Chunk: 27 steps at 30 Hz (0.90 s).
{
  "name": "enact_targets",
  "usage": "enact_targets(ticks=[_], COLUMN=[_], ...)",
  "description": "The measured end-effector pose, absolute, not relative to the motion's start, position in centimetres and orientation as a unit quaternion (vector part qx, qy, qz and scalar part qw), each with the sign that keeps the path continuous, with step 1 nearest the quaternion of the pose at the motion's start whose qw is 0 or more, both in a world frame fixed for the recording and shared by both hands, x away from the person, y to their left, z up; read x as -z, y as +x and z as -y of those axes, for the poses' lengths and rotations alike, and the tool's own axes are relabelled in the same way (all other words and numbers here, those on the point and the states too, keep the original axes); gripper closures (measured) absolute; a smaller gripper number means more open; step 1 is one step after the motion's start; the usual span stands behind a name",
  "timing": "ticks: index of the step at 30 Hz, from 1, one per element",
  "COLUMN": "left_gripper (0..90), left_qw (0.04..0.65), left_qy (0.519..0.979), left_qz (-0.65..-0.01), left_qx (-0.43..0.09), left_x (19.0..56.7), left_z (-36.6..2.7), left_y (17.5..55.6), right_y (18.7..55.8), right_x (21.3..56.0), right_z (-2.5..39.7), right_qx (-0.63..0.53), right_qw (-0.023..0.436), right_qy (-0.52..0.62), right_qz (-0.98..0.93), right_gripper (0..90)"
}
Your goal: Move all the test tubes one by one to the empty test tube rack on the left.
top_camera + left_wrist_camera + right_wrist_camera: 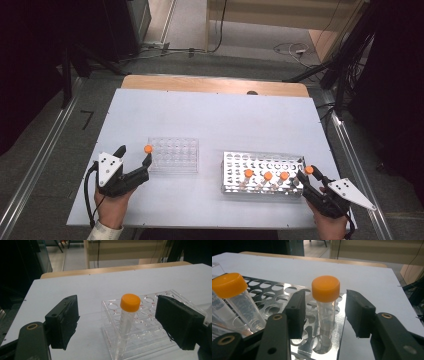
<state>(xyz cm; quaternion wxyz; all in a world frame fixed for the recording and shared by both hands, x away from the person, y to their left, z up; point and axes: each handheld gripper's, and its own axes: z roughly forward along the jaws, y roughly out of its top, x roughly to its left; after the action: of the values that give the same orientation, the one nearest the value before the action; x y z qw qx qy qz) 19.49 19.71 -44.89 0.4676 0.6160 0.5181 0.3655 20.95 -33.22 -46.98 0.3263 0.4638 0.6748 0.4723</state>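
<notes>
You are working in a lab-style recording room rather than a home or a shop. The white table (210, 120) in the middle of the frame carries lab ware: a clear plastic tube rack (173, 155) at lower left and a metal tube rack (263, 173) at lower right, holding orange-capped sample tubes (268, 177). The floor is grey carpet, with metal rails (37, 165) running along the left and right edges. Loose cables (295, 49) lie on the floor at the upper right, and dark equipment stands (345, 60) fill the upper corners. Pale wooden furniture (280, 12) stands along the top.
</notes>
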Motion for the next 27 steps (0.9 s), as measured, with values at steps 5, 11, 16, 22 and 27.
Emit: enact_targets(ticks=[5, 11, 16, 22, 27], left_gripper=[18.8, 18.8, 18.8, 18.8, 18.8], left_qw=[0.468, 0.468, 0.468, 0.469, 0.469], left_qy=[0.616, 0.616, 0.616, 0.614, 0.616], left_qz=[-0.518, -0.518, -0.518, -0.519, -0.518], left_qx=[-0.365, -0.365, -0.365, -0.365, -0.365], left_x=[44.9, 44.9, 44.9, 44.8, 44.9], left_z=[-19.7, -19.7, -19.7, -19.7, -19.7], left_y=[19.5, 19.5, 19.5, 19.5, 19.5], right_y=[21.1, 21.2, 21.0, 21.0, 20.7], right_x=[47.3, 47.4, 47.0, 46.0, 44.6], right_z=[33.1, 33.1, 33.3, 33.5, 33.4], right_qx=[-0.466, -0.464, -0.468, -0.476, -0.487], right_qw=[0.323, 0.325, 0.331, 0.33, 0.338], right_qy=[0.466, 0.466, 0.466, 0.472, 0.47], right_qz=[-0.679, -0.68, -0.674, -0.664, -0.655], right_gripper=[55.6, 65.7, 71.0, 71.4, 71.6])
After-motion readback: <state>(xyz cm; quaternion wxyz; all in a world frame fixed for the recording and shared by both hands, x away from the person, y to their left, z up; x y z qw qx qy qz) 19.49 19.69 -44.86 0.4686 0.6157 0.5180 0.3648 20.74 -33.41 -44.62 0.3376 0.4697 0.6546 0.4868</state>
